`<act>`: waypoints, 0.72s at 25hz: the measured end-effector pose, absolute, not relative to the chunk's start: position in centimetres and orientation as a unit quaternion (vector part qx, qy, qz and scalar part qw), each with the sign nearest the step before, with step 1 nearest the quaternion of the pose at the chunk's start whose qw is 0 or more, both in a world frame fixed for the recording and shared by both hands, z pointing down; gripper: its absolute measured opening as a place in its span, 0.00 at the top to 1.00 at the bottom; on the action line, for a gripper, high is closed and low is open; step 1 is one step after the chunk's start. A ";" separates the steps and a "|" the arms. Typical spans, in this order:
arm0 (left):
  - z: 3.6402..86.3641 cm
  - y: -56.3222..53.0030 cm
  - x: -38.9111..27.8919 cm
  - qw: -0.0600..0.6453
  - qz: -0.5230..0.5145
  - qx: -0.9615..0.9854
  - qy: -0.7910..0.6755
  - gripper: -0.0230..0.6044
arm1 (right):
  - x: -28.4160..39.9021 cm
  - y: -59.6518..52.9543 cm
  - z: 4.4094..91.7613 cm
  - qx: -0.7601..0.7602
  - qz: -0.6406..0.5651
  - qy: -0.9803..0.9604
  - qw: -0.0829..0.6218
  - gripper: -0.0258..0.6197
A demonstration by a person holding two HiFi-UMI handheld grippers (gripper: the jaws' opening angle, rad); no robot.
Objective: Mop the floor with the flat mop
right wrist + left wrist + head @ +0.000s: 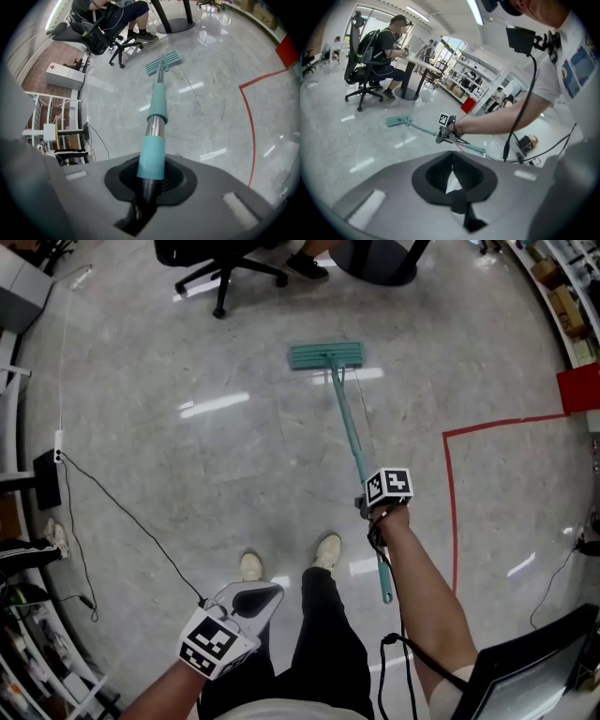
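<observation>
- Fingers of my right gripper are clamped shut on the flat mop, partway up its teal handle. The handle's end pokes out past the grip toward the lower middle of the head view.
- In the right gripper view the handle rises from between my jaws: a teal sleeve, a chrome stretch, then more teal.
- The mop head lies flat on the glossy grey floor, upper middle of the head view, well ahead of my shoes.
- My left gripper hangs at the lower left, well apart from the mop, its jaws together and nothing between them.
- A red tape line runs down the floor just right of the handle.
- An office chair stands at the top, beyond the mop head.
- A thin black cable trails across the floor at the left.
</observation>
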State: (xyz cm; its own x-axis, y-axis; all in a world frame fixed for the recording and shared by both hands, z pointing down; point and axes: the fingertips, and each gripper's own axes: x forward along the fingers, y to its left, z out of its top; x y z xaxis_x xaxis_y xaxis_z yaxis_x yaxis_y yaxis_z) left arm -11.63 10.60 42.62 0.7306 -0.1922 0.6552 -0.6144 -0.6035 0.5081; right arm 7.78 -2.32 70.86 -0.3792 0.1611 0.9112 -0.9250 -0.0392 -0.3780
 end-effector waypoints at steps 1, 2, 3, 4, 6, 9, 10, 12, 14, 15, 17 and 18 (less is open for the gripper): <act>42.5 10.8 -11.5 0.374 0.281 0.853 -0.232 0.96 | 7.8 -0.8 70.5 0.351 0.631 -0.543 0.429 0.89; 42.4 10.9 -11.4 0.371 0.282 0.855 -0.228 0.96 | 7.7 0.7 70.0 0.349 0.635 -0.543 0.424 0.89; 42.3 10.9 -11.1 0.369 0.282 0.857 -0.224 0.96 | 7.7 2.2 69.4 0.347 0.641 -0.542 0.418 0.89; 42.1 10.8 -10.8 0.367 0.281 0.858 -0.223 0.96 | 7.6 3.7 68.9 0.345 0.647 -0.541 0.411 0.89; 41.7 10.4 -10.3 0.363 0.277 0.861 -0.225 0.96 | 7.4 6.6 67.8 0.343 0.654 -0.541 0.402 0.89; 41.7 11.2 -9.8 0.356 0.274 0.869 -0.207 0.96 | 6.9 10.4 66.4 0.338 0.659 -0.544 0.394 0.89; 41.6 11.6 -9.6 0.354 0.274 0.871 -0.202 0.96 | 6.8 11.7 65.9 0.336 0.660 -0.545 0.393 0.89; 41.5 12.2 -9.2 0.349 0.273 0.875 -0.195 0.96 | 6.8 14.3 65.0 0.331 0.663 -0.545 0.391 0.89; 41.4 12.5 -9.0 0.346 0.273 0.877 -0.194 0.96 | 6.9 16.7 64.3 0.328 0.663 -0.545 0.394 0.89; 41.2 12.6 -9.0 0.345 0.273 0.877 -0.195 0.96 | 7.0 17.8 64.0 0.327 0.663 -0.545 0.397 0.89; 41.1 13.2 -9.1 0.344 0.273 0.877 -0.194 0.96 | 7.0 20.0 63.6 0.323 0.665 -0.542 0.400 0.89; 41.2 13.6 -9.3 0.344 0.274 0.877 -0.192 0.96 | 6.9 21.1 63.5 0.321 0.667 -0.541 0.400 0.89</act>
